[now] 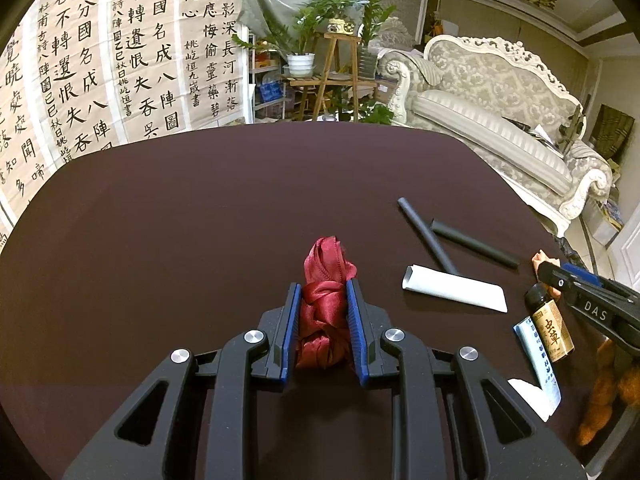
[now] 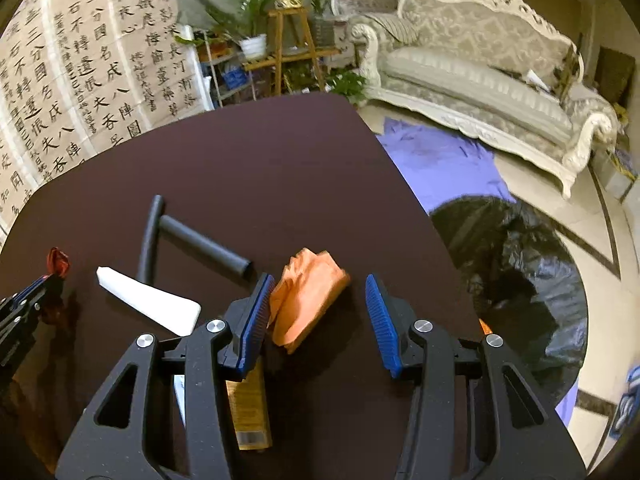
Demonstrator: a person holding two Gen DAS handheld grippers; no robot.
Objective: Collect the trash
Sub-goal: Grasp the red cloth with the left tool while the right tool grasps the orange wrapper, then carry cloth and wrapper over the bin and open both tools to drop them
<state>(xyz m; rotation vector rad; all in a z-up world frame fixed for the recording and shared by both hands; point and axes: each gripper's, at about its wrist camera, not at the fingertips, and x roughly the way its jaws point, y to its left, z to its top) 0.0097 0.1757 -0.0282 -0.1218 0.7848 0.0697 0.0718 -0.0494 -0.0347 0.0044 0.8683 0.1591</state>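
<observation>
Firstly, in the left wrist view, the left gripper (image 1: pixel 323 294) pinches a crumpled red ribbon (image 1: pixel 325 280) between its blue pads, above the dark table (image 1: pixel 160 220). Two black tubes (image 1: pixel 472 242) and a white paper wedge (image 1: pixel 456 288) lie to the right.

In the right wrist view, the right gripper (image 2: pixel 320 300) stands spread; an orange cloth (image 2: pixel 306 296) lies between its pads, near the left one. A black trash bag (image 2: pixel 516 280) sits on the floor beside the table.

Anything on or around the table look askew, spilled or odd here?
Nothing spilled. One dark tube lies crossed against the other, and a purple sheet lies rumpled on the floor behind the black trash bag.
</observation>
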